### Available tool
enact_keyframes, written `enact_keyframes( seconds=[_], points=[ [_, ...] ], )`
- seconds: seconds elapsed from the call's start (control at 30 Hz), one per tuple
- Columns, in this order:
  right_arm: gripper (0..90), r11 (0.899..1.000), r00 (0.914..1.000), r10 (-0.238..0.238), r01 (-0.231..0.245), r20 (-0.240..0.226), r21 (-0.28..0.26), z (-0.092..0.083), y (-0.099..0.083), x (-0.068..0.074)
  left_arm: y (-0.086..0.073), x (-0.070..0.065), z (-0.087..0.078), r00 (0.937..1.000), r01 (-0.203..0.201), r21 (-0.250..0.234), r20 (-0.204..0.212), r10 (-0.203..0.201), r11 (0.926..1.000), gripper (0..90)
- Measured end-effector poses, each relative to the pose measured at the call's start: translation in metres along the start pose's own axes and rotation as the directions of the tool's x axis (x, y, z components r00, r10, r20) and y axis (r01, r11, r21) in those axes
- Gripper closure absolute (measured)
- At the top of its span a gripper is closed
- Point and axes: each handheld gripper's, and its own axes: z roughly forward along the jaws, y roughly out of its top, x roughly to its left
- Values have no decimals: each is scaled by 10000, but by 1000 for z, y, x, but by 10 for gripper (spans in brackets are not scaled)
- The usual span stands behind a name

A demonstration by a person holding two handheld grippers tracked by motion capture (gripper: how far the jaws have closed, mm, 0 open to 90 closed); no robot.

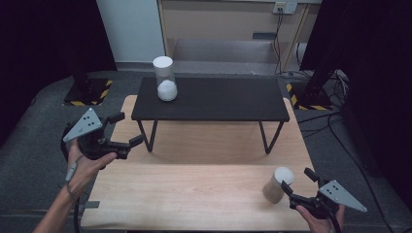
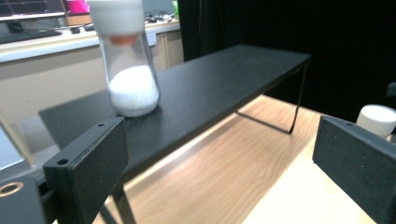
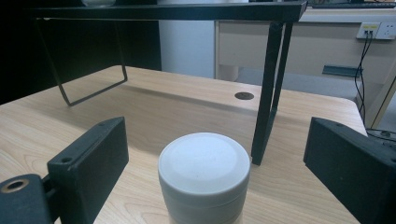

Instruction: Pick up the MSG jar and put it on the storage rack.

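Note:
A clear jar [image 1: 165,79] with a white lid and white powder in its bottom stands on the left end of a black shelf [image 1: 218,99]. In the left gripper view this clear jar [image 2: 131,65] is ahead, beyond the jaws. My left gripper [image 1: 127,129] hovers open off the table's left edge, below the shelf's left end, with nothing between its jaws. A second jar [image 1: 278,184] with a white lid stands on the wooden table [image 1: 194,194] at front right. My right gripper [image 1: 298,181] is open just behind it; its jaws flank the lid [image 3: 204,168] with gaps on both sides.
The shelf rests on thin black wire legs [image 3: 266,88], one right behind the second jar. A cable hole [image 3: 244,95] lies in the tabletop under the shelf. Dark curtains hang on both sides, and a cabinet with cables stands behind.

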Motion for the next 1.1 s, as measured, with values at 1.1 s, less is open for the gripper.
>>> enact_keyframes(
  seconds=[1.1],
  points=[
    [66,9998,9998,-6,2,-195,-221,2,-2,-1,-111,-4,-25,9936,964,-415,636,-937,9945,26]
  ],
)
